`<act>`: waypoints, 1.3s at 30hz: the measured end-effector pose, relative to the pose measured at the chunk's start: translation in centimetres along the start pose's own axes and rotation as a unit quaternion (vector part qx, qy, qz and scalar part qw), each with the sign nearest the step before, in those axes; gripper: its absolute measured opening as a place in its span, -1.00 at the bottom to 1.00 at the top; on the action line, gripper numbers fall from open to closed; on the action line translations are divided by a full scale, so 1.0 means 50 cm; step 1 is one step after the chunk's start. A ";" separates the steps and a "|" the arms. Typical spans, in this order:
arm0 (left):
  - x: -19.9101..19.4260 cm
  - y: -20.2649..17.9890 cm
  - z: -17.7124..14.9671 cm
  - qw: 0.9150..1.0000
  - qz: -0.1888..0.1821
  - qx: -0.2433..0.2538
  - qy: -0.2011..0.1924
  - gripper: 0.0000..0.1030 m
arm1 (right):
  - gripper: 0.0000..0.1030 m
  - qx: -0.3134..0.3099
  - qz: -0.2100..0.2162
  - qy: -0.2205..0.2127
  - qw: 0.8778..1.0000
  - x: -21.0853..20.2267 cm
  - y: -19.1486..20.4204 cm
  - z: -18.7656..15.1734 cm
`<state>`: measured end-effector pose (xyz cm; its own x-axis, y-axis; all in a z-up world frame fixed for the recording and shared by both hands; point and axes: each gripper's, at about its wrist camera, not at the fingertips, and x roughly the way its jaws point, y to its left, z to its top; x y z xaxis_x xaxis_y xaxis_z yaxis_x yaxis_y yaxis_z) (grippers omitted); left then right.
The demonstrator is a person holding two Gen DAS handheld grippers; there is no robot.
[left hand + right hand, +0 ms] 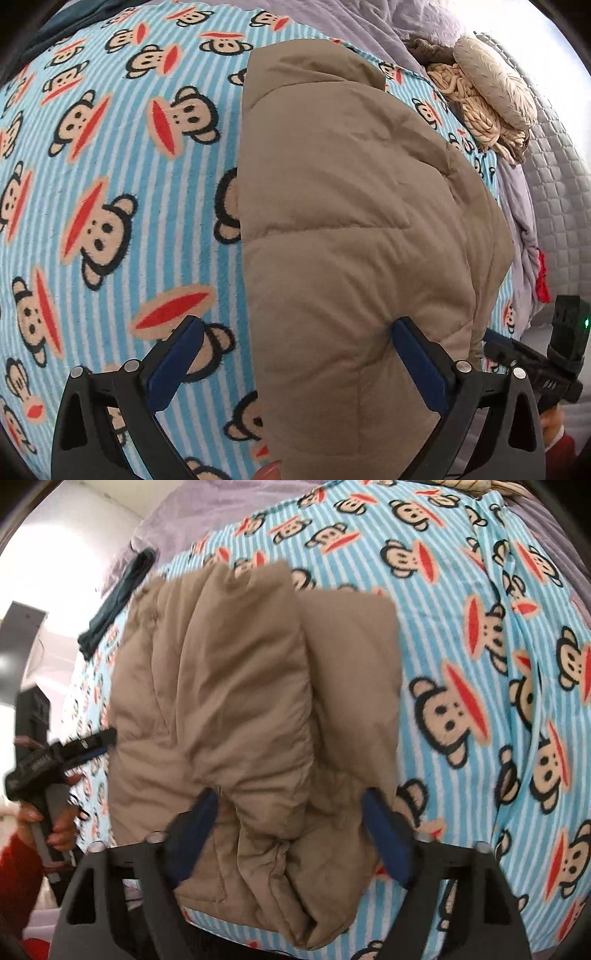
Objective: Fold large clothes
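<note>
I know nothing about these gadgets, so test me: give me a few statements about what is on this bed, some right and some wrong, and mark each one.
1. The tan puffy jacket lies on a striped blanket printed with monkey faces. True.
2. The left gripper is clamped shut on the jacket. False: its jaws stand wide open, one finger over the blanket, the other at the jacket's padding.
3. The jacket is spread out flat with both sleeves stretched wide. False: it is folded into a narrow bundle.
4. A cream knitted item sits near the blanket's far edge. True.
5. The right gripper is open, with jacket fabric between its fingers. True.
</note>
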<state>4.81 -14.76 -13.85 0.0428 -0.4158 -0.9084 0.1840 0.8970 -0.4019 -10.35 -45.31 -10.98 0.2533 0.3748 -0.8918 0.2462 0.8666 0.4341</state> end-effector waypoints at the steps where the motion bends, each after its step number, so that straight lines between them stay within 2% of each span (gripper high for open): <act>1: 0.002 0.000 0.002 1.000 -0.003 0.000 0.001 0.99 | 0.72 0.007 0.007 -0.005 1.000 -0.006 -0.010 0.009; 4: 0.008 0.002 0.006 1.000 -0.014 -0.002 0.006 0.99 | 0.73 0.027 0.023 -0.012 0.999 -0.009 -0.034 0.026; 8: 0.020 0.008 0.018 0.999 -0.041 -0.005 0.015 0.99 | 0.74 0.040 0.022 -0.004 0.999 -0.003 -0.066 0.046; 11: 0.033 0.030 0.022 0.996 -0.081 -0.017 0.031 0.99 | 0.74 0.048 0.030 0.019 0.998 0.022 -0.085 0.056; 17: 0.068 0.050 0.040 0.987 -0.152 -0.021 0.051 0.99 | 0.74 0.066 0.109 0.051 0.991 0.064 -0.117 0.080; 22: 0.108 0.055 0.059 0.978 -0.198 -0.023 0.066 0.99 | 0.74 0.075 0.174 0.087 0.978 0.122 -0.137 0.108; 23: 0.116 0.056 0.063 0.976 -0.204 -0.023 0.069 0.99 | 0.83 0.075 0.178 0.093 0.977 0.133 -0.139 0.113; 24: 0.124 0.057 0.066 0.975 -0.210 -0.024 0.072 0.99 | 1.00 0.075 0.184 0.102 0.975 0.146 -0.140 0.117; 28: 0.153 0.054 0.076 0.969 -0.235 -0.018 0.081 0.99 | 1.00 0.075 0.232 0.120 0.963 0.193 -0.138 0.131; 32: 0.178 0.038 0.083 0.966 -0.245 -0.023 0.086 1.00 | 1.00 0.077 0.268 0.125 0.952 0.222 -0.123 0.137; 35: 0.188 0.020 0.082 0.967 -0.238 -0.028 0.083 1.00 | 1.00 0.077 0.264 0.127 0.953 0.237 -0.107 0.138; 39: 0.186 -0.015 0.082 0.974 -0.213 -0.032 0.067 0.98 | 0.99 0.101 0.246 0.122 0.956 0.238 -0.096 0.131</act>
<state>9.11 -19.89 -21.53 -0.1543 -0.7334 -0.6620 0.0941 0.6561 -0.7488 -2.38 -47.20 -22.86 0.1661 0.8076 -0.5659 0.3350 0.4935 0.8026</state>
